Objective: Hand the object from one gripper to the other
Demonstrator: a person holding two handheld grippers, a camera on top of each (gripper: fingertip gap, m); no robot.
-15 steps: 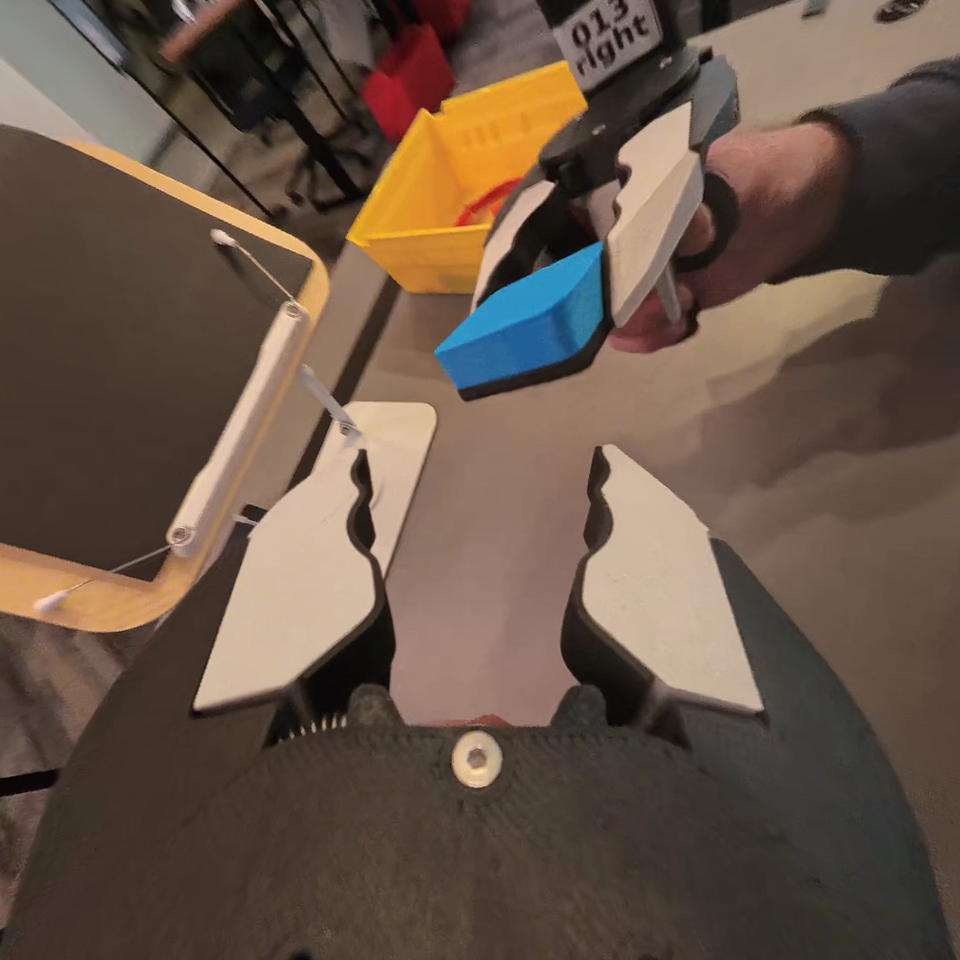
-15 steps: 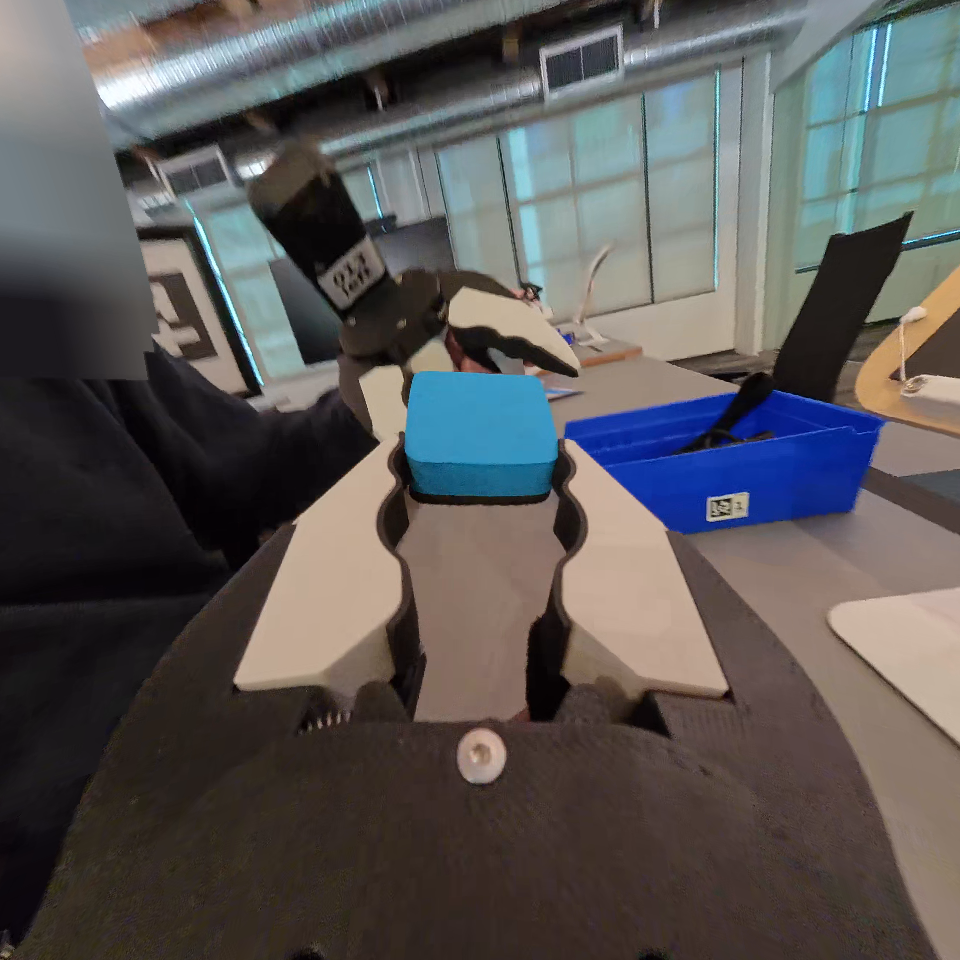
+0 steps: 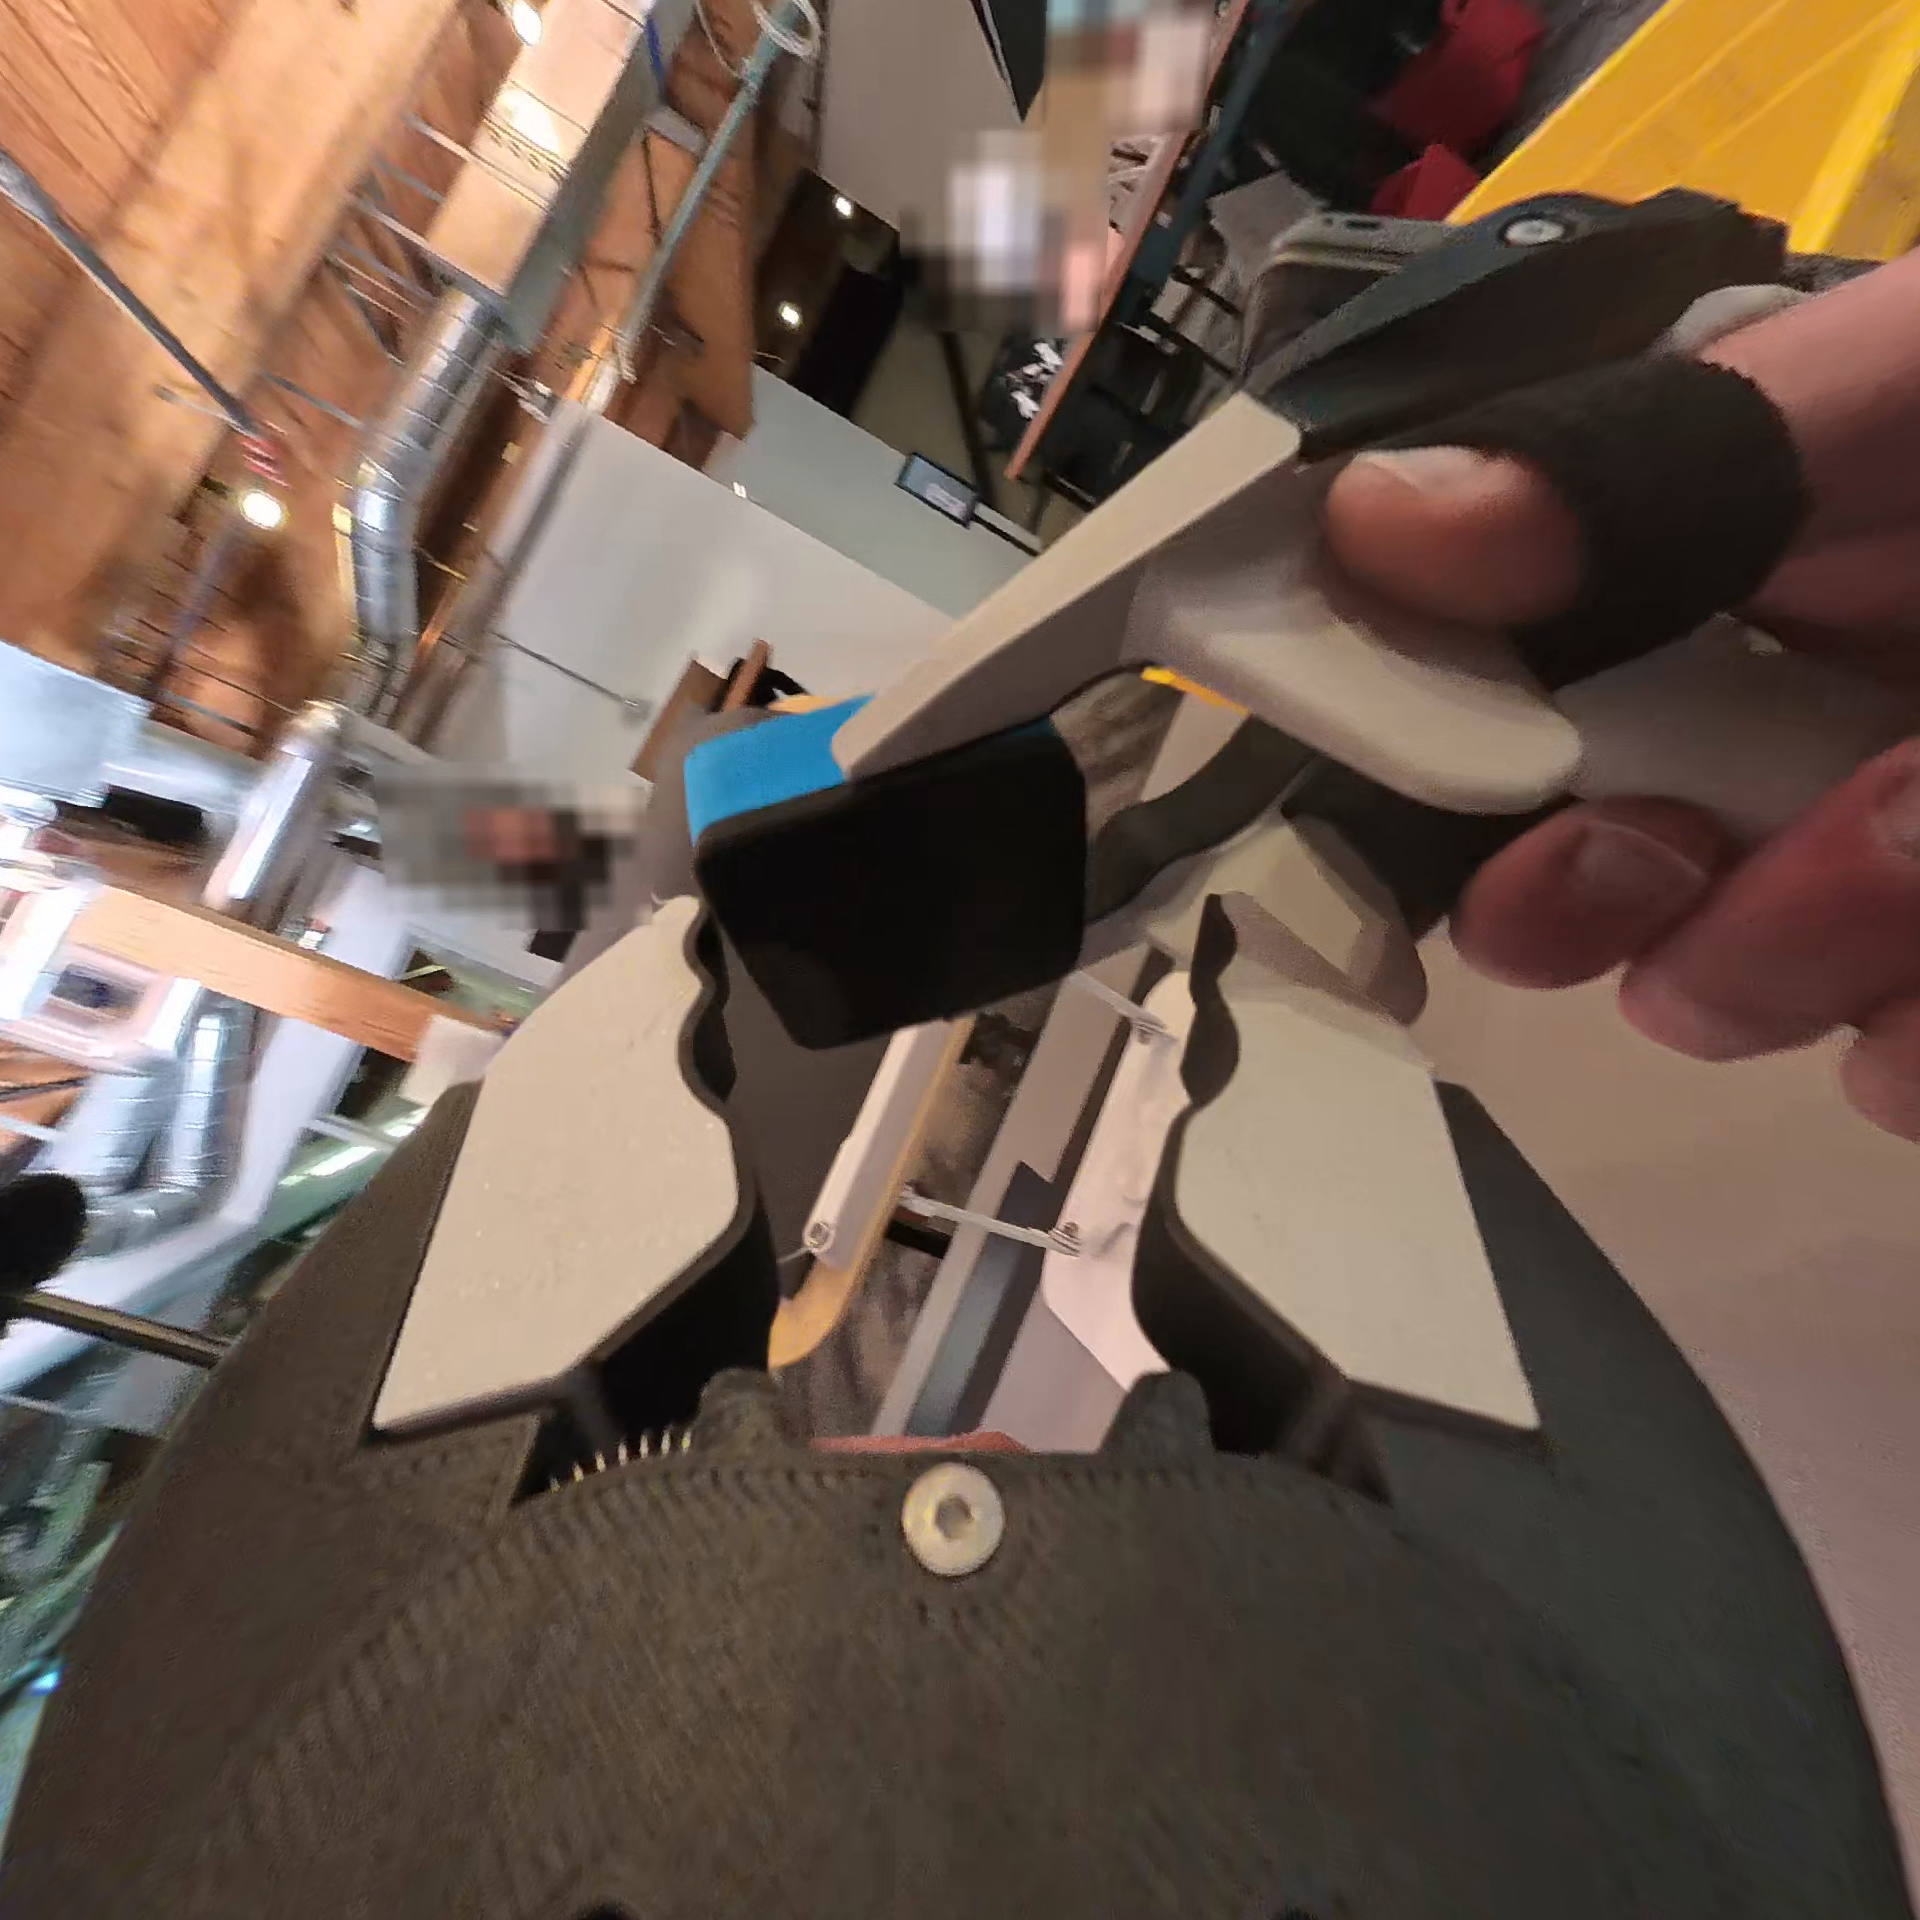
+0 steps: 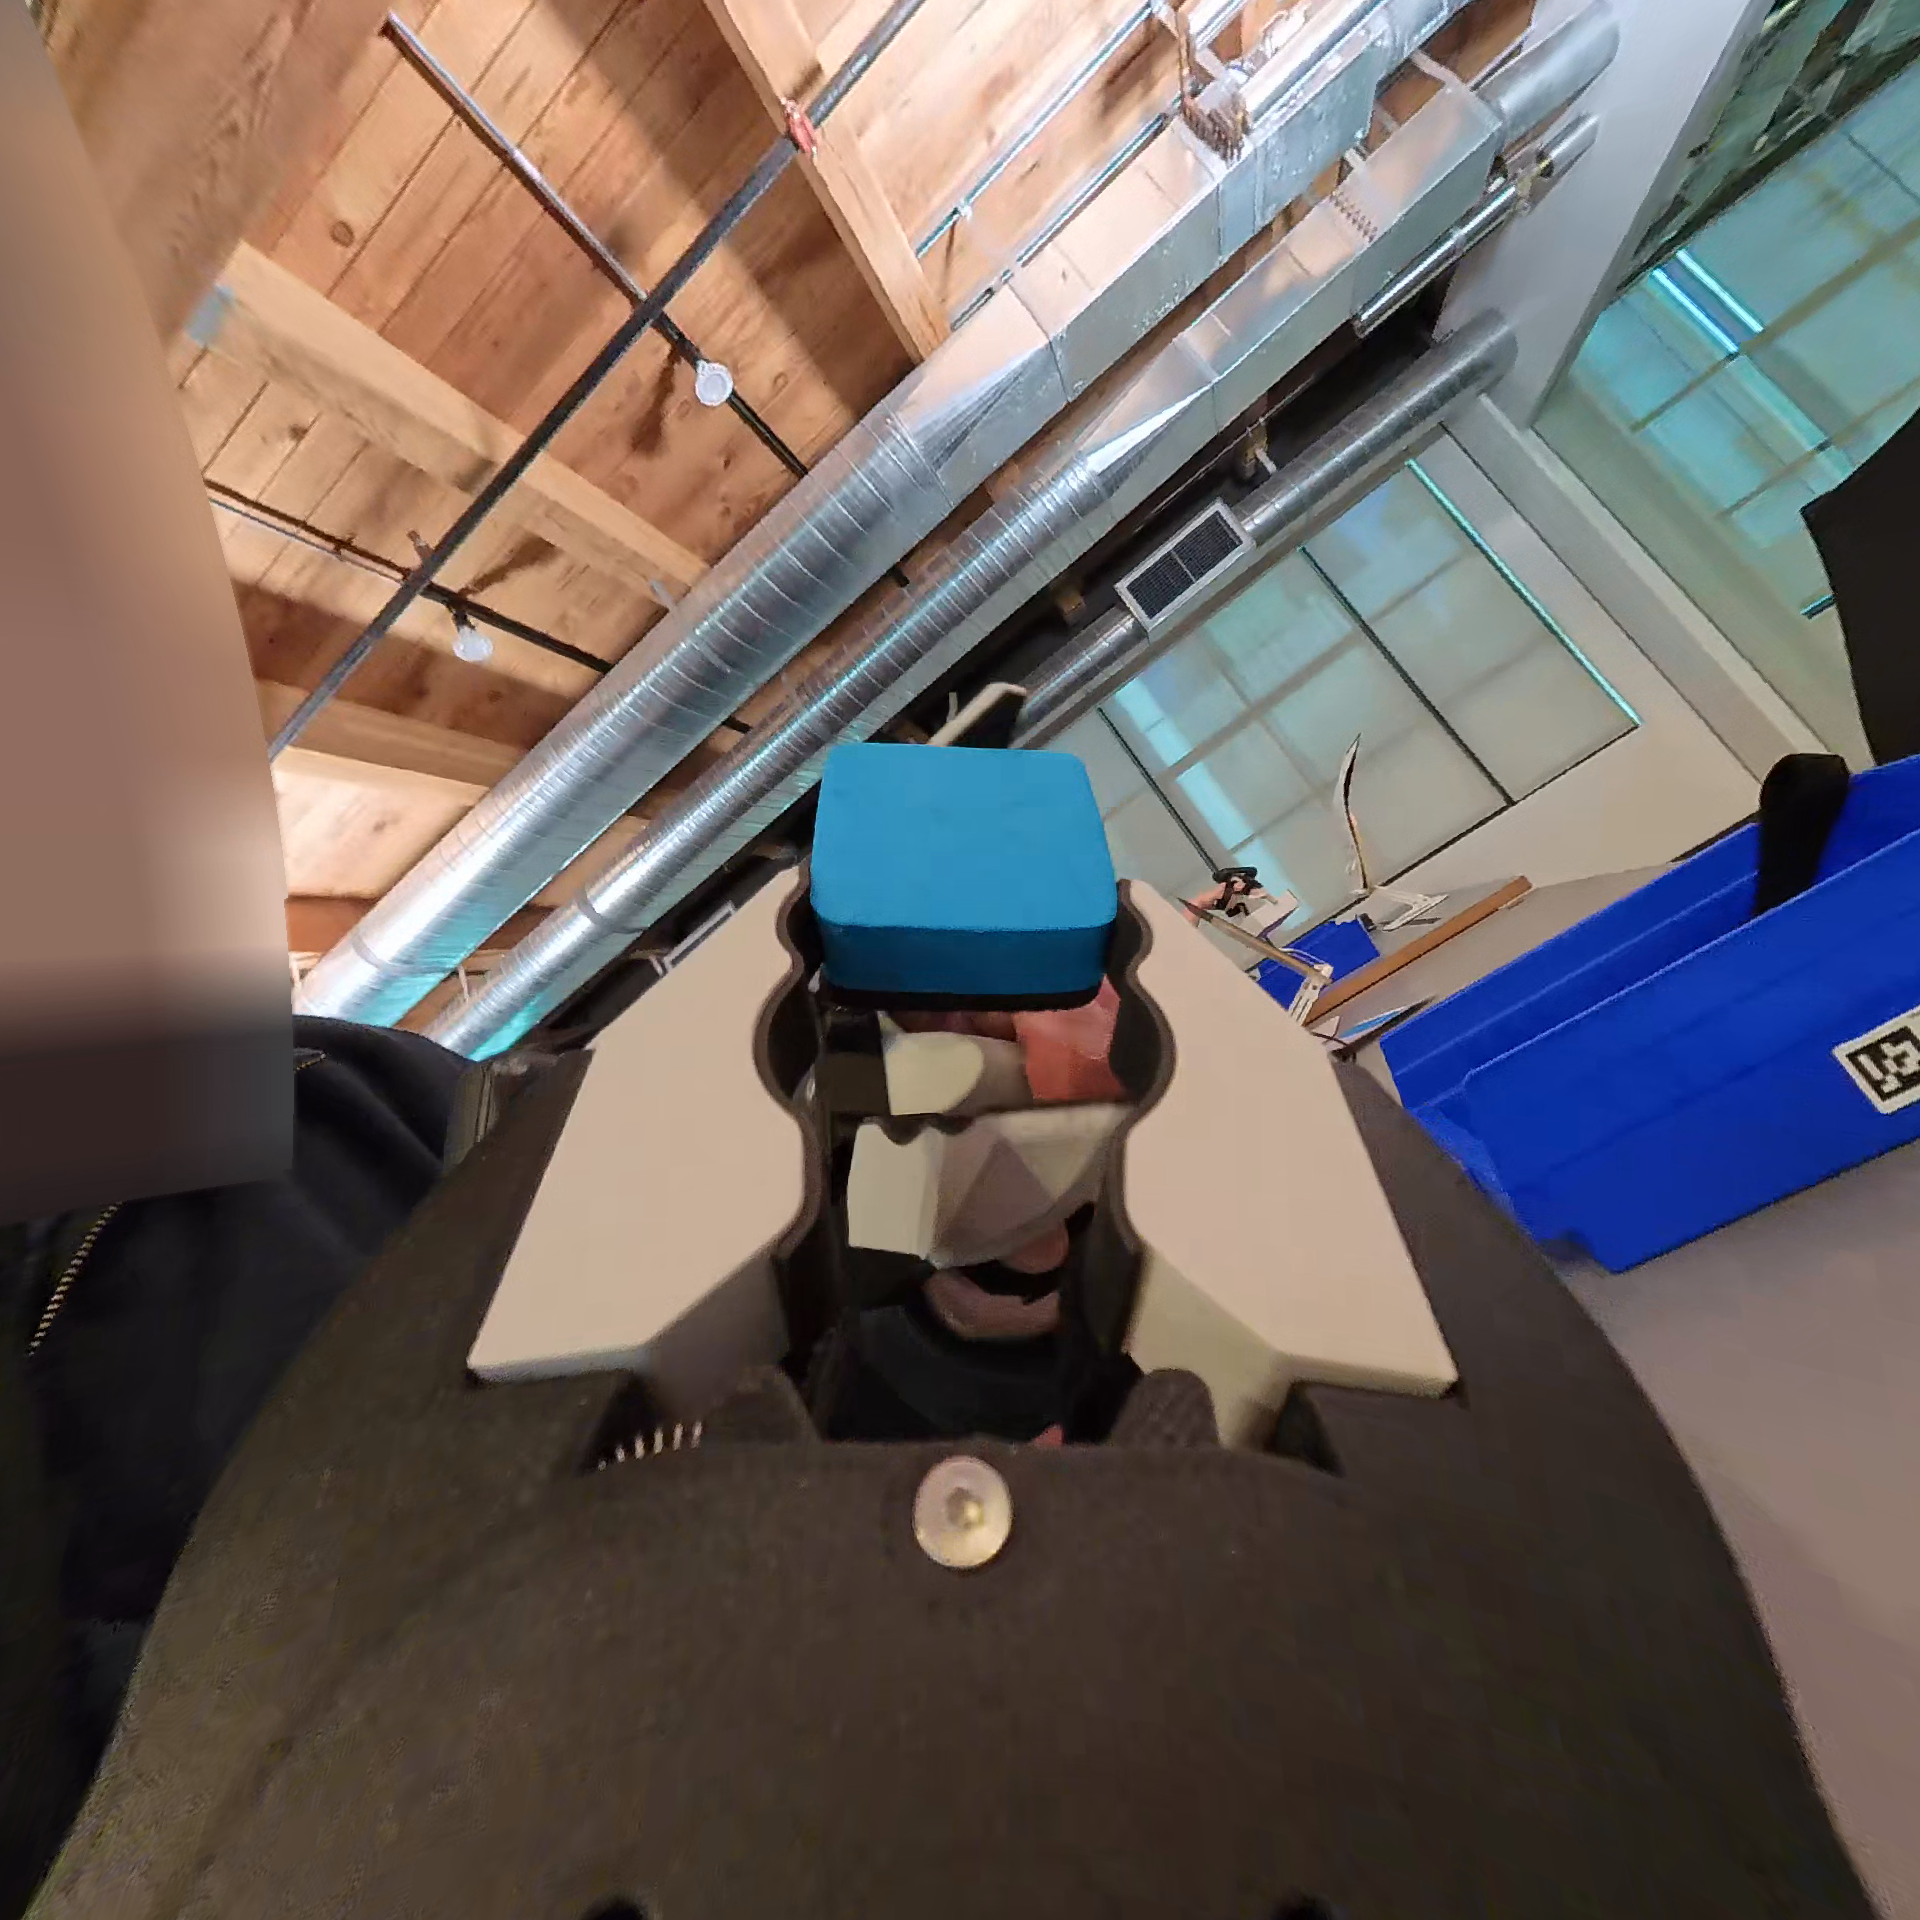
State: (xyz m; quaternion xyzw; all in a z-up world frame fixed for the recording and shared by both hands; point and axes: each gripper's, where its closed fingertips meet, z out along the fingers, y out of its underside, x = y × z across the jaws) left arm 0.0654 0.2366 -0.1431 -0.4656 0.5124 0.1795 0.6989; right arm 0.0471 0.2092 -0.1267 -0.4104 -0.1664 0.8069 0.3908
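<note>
The right gripper [image 4: 961, 935] stays clamped on the blue foam block [image 4: 956, 868]. Half a second ago well ahead, the block now hangs at the tips of the left gripper [image 3: 951, 961], whose jaws remain spread wide.

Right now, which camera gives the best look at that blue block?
The right wrist view: the blue block sits centred and sharp, its blue top fully visible. The left wrist view shows mostly its black underside, partly covered.
</note>
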